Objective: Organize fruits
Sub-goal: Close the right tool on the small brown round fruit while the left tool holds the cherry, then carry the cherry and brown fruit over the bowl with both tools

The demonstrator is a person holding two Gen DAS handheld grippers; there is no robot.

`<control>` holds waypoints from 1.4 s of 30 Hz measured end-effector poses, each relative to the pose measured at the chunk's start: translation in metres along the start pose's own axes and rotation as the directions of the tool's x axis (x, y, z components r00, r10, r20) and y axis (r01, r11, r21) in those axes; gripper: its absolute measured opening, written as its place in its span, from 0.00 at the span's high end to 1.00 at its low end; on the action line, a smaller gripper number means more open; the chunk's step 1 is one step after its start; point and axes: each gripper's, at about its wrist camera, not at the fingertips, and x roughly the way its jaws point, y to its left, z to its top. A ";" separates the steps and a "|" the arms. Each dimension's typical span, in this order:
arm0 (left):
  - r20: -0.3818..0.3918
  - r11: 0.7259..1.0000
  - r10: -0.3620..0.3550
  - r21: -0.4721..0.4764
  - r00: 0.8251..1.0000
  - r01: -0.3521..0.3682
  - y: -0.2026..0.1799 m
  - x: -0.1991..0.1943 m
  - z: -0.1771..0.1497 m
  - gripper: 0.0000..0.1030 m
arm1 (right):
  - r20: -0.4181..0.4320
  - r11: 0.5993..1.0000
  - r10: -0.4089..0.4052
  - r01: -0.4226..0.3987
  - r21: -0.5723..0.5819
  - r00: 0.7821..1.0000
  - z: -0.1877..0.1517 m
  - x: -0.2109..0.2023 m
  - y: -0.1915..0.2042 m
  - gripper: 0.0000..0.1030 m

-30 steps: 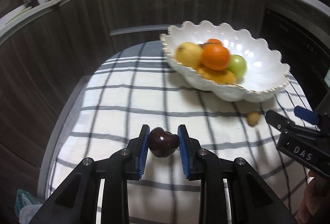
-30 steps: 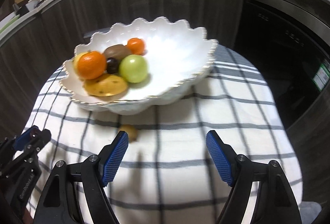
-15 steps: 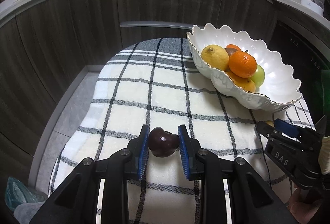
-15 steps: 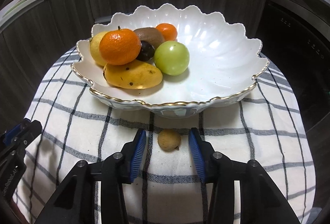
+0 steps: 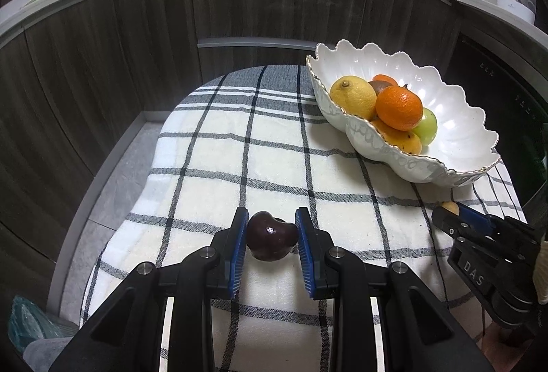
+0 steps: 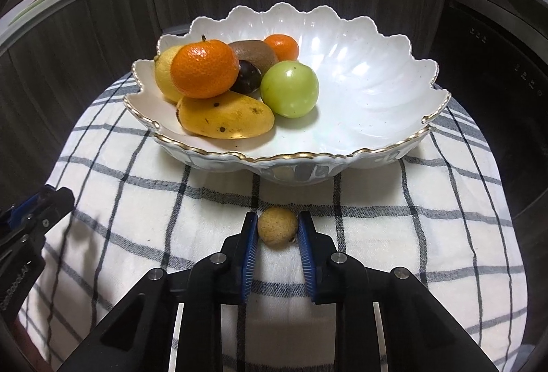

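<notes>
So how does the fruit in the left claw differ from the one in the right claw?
The dark fruit in the left claw is deep purple-red, glossy and lobed; the tan fruit in the right claw is pale brown, matte and round. The dark fruit lies far from the white bowl; the tan fruit lies just in front of it. Both are small, on the checked cloth, each gripped between blue pads.

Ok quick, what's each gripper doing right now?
Left gripper: closed on the dark red fruit.
Right gripper: closed on the small brown fruit.
</notes>
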 end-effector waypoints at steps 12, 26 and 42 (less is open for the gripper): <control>0.035 0.999 -0.026 0.027 0.999 0.025 -0.019 -0.023 0.006 0.73 | 0.064 1.000 0.012 -0.012 -0.003 0.998 0.002 -0.046 -0.006 0.76; 0.060 0.996 -0.073 0.052 0.996 0.070 -0.047 -0.044 0.032 0.73 | 0.147 1.000 0.010 -0.012 0.012 0.989 0.028 -0.086 -0.030 0.76; 0.117 0.986 -0.123 0.125 0.985 0.109 -0.088 -0.026 0.112 0.73 | 0.205 0.999 0.013 -0.020 0.035 0.979 0.085 -0.087 -0.057 0.76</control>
